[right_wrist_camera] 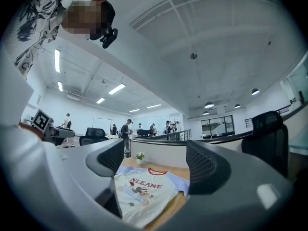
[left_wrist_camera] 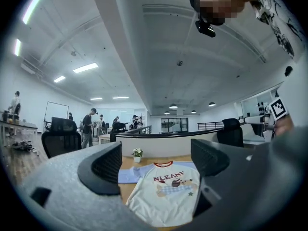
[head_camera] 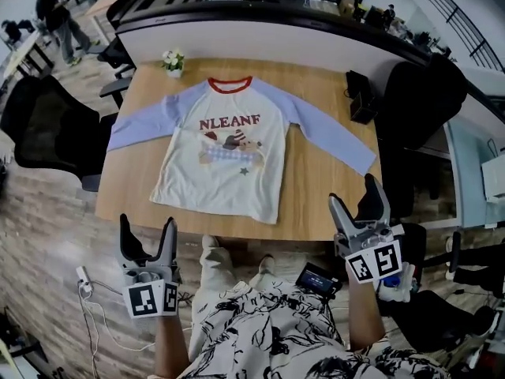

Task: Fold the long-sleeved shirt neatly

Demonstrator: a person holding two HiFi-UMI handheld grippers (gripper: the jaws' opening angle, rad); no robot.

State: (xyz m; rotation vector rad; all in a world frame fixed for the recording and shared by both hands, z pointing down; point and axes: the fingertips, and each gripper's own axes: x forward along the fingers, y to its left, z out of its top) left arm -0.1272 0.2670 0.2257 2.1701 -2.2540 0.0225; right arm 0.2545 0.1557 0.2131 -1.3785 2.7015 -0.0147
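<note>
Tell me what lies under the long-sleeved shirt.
The shirt lies flat, front up, on the wooden table, sleeves spread. Wood shows all along its edges; anything beneath the cloth itself is covered.

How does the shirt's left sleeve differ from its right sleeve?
The left sleeve lies closer to level; the right sleeve slants more steeply, its cuff ending nearer you. A flower pot stands beyond the left sleeve, a black object beyond the right sleeve. Both are pale blue, flat and spread wide.
</note>
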